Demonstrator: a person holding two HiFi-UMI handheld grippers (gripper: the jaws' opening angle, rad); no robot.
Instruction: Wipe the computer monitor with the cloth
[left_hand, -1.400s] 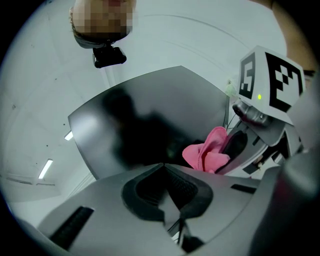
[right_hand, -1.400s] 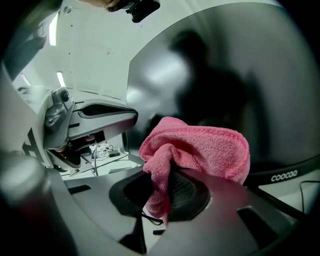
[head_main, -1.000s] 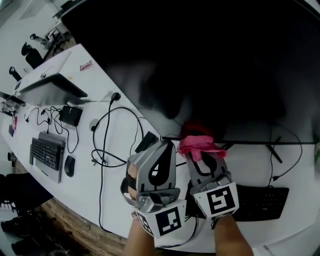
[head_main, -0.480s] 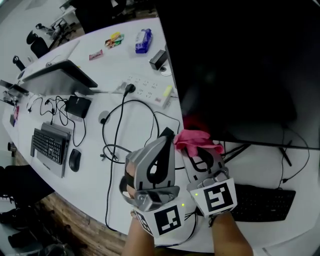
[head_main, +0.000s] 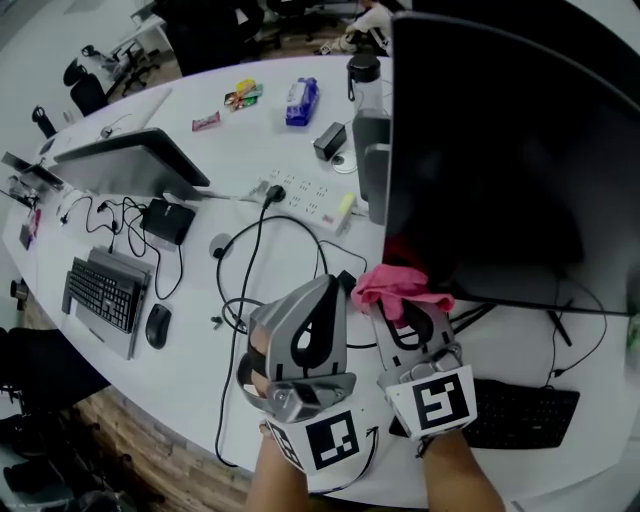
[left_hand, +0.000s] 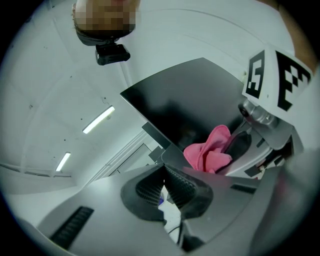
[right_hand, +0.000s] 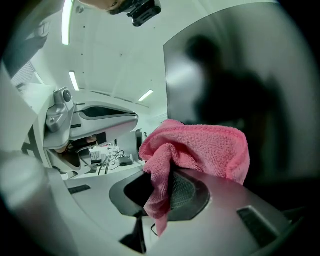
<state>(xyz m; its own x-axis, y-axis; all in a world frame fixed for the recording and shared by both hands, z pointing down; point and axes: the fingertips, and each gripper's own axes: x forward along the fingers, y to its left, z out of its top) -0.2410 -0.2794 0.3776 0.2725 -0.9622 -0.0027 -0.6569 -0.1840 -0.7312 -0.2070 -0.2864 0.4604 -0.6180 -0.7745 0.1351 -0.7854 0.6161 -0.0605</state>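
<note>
Crumpled pink terry cloth (head_main: 398, 286), bunched and folded, clamped in the jaws of the right hand-held gripper (head_main: 407, 308), close by the lower left corner of the dark glossy monitor (head_main: 500, 170). Left hand-held gripper (head_main: 334, 285) just left of that corner, jaws together on nothing.

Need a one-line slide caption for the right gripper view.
Right gripper shut on the pink cloth, held in front of the dark monitor screen.

Gripped a bunched pink cloth (right_hand: 200, 147) in the closed jaws of the right gripper (right_hand: 167, 192), dark monitor (right_hand: 240, 75) behind. Showed the left gripper (right_hand: 90, 122) alongside at left, under ceiling lights (right_hand: 66, 20).
</note>
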